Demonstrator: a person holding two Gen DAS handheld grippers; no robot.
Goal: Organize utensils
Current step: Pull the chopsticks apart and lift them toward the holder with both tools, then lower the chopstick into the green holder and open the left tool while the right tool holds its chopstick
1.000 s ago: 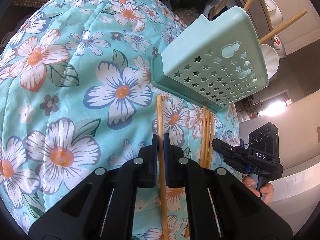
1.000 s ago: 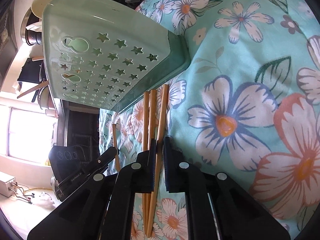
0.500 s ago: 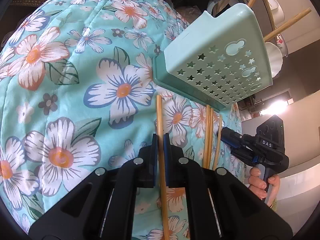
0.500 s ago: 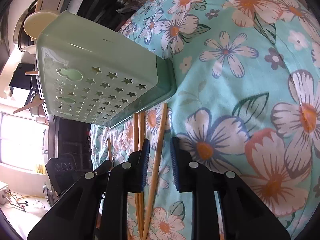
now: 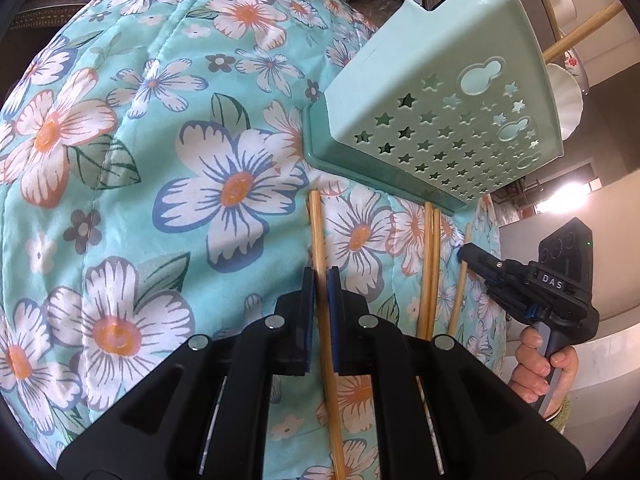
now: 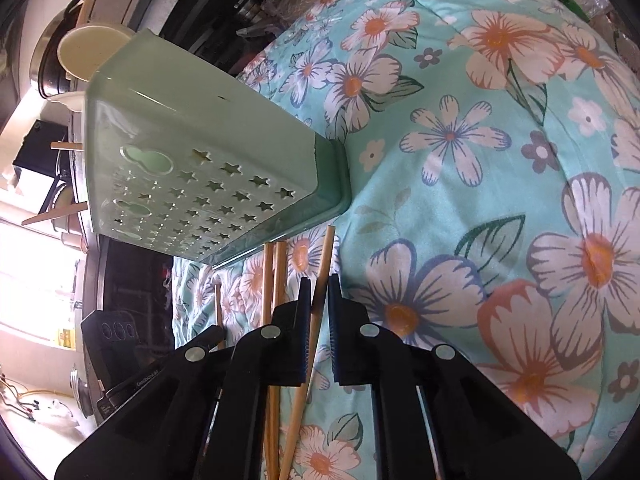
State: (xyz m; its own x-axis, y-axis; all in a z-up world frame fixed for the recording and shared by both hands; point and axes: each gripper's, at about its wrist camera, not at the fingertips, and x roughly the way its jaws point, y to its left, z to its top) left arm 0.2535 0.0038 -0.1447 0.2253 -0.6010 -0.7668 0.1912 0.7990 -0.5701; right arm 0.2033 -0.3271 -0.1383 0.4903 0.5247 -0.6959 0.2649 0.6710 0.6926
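Note:
A mint-green utensil holder (image 5: pixel 420 92) with star cut-outs stands on the floral cloth (image 5: pixel 120 120). My left gripper (image 5: pixel 320 276) is shut on a wooden chopstick (image 5: pixel 316 224) that points towards the holder's base. In the right wrist view, my right gripper (image 6: pixel 319 284) has its jaws closing, and the pads press on another chopstick (image 6: pixel 326 252). Two loose chopsticks (image 6: pixel 274 272) lie side by side between the two grippers. The right gripper (image 5: pixel 472 252) also shows at the right of the left wrist view. The same holder (image 6: pixel 200 132) fills the upper left of the right wrist view.
A person's hand (image 5: pixel 536 368) grips the right tool's handle. Chopsticks (image 5: pixel 580 32) stick out of the holder's top. White bowls (image 5: pixel 568 96) and a cream bowl (image 6: pixel 88 48) stand behind it. The cloth drops off at the right, past the loose chopsticks.
The right gripper opened around its chopstick half a second ago and has shut on it again, slightly higher. The left gripper kept its hold and barely moved.

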